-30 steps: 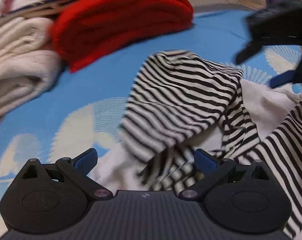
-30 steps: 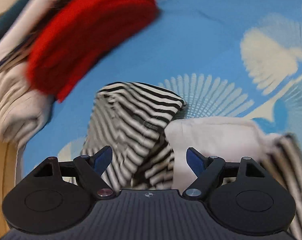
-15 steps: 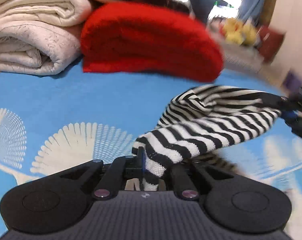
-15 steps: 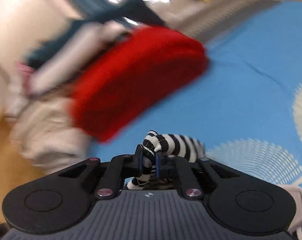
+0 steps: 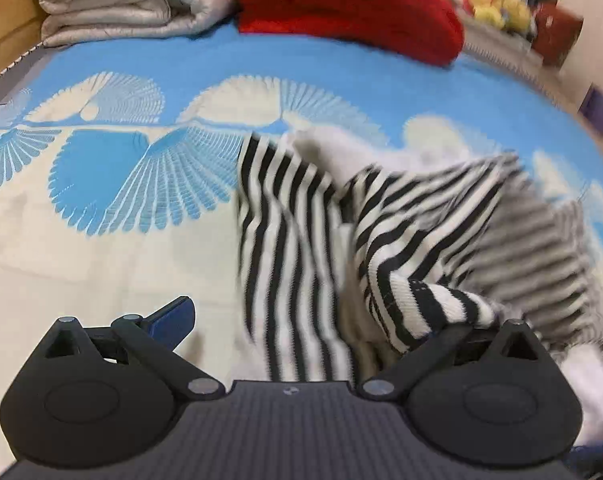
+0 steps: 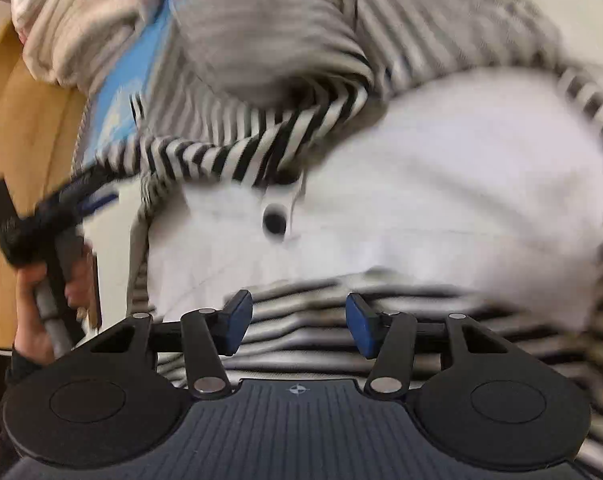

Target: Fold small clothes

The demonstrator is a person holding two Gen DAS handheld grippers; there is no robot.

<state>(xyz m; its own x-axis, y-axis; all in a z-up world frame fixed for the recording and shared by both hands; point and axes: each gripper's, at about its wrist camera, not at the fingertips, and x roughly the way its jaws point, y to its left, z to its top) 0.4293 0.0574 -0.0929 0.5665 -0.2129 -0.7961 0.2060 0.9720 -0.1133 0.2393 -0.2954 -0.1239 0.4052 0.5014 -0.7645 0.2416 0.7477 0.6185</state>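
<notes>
Red blanket [image 5: 349, 8], cream quilt [image 5: 133, 0], possibly blurred, beyond striped garment [image 5: 293, 248]

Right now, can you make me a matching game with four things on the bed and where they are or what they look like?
Things:
1. red blanket
2. cream quilt
3. striped top
4. left claw

Descriptions:
A. folded, far left corner of the bed
B. open, cloth draped over one side
C. rumpled in black and white, with a white panel and a dark button
D. folded at the far edge, beside the quilt

Pairs: 1-D, 2-A, 3-C, 4-B
</notes>
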